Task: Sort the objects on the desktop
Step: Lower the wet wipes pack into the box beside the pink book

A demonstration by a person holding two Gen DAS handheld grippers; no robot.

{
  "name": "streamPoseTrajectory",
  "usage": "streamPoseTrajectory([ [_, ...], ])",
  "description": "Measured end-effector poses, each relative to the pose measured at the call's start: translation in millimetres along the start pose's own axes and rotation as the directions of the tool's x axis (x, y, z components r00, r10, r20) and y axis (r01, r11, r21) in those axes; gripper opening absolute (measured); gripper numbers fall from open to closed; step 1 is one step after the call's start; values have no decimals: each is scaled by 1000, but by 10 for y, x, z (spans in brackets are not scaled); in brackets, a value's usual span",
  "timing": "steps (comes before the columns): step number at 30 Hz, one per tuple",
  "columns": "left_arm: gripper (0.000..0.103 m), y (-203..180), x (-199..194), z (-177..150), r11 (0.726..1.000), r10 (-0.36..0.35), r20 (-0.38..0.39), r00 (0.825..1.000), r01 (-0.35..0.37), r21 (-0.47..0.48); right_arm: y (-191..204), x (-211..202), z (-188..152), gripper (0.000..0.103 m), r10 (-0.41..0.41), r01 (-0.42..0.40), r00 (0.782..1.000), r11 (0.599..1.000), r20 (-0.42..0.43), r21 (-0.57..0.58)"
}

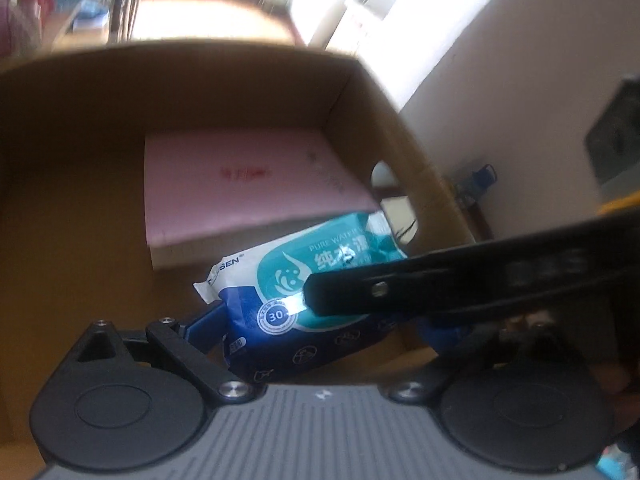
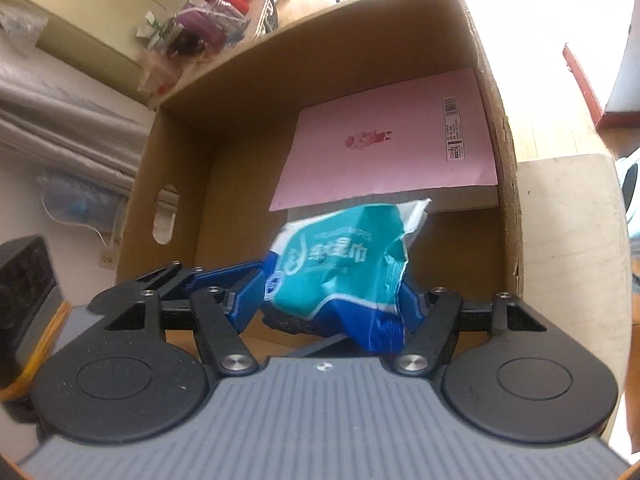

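Inside the cardboard box (image 2: pixel 496 92) lies a pink box (image 2: pixel 384 148); both grippers (image 1: pixel 316 320) (image 2: pixel 336 292) clasp the wipes pack (image 2: pixel 340 264).

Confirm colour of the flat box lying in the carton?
Pink flat box, with a red mark at its middle and a barcode label; clearest in the right wrist view.

The cardboard box (image 2: pixel 496 92) is open on top, and its walls close off every side. A pink box (image 2: pixel 392 148) fills the far right part of its floor. The brown floor to the left and nearer lies bare, below the wipes pack (image 2: pixel 344 264).
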State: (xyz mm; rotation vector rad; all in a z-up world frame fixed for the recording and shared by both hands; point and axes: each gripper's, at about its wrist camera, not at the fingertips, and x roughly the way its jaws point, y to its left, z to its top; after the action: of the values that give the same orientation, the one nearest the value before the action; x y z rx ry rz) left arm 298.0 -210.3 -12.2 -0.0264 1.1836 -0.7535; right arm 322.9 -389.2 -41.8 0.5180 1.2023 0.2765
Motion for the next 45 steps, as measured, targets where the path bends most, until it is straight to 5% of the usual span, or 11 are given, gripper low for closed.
streamPoseTrajectory([
  [6, 100, 121, 2, -23, 997, -75, -3, 997, 75, -31, 82, -2, 11, 73, -24, 24, 1000, 1000, -1, -16],
  [12, 100, 39, 111, 69, 997, -71, -25, 997, 70, -22, 214, -277, 41, 82, -82, 94, 986, 992, 143, -80],
  [19, 100, -30, 250, 72, 996, -83, -76, 994, 82, -20, 46, -633, 0, 84, -53, 65, 970, 997, 239, -41],
  [45, 103, -164, 511, 270, 998, -69, -124, 990, 70, 2, -272, -811, -279, 84, 21, -37, 962, 998, 271, 53],
])
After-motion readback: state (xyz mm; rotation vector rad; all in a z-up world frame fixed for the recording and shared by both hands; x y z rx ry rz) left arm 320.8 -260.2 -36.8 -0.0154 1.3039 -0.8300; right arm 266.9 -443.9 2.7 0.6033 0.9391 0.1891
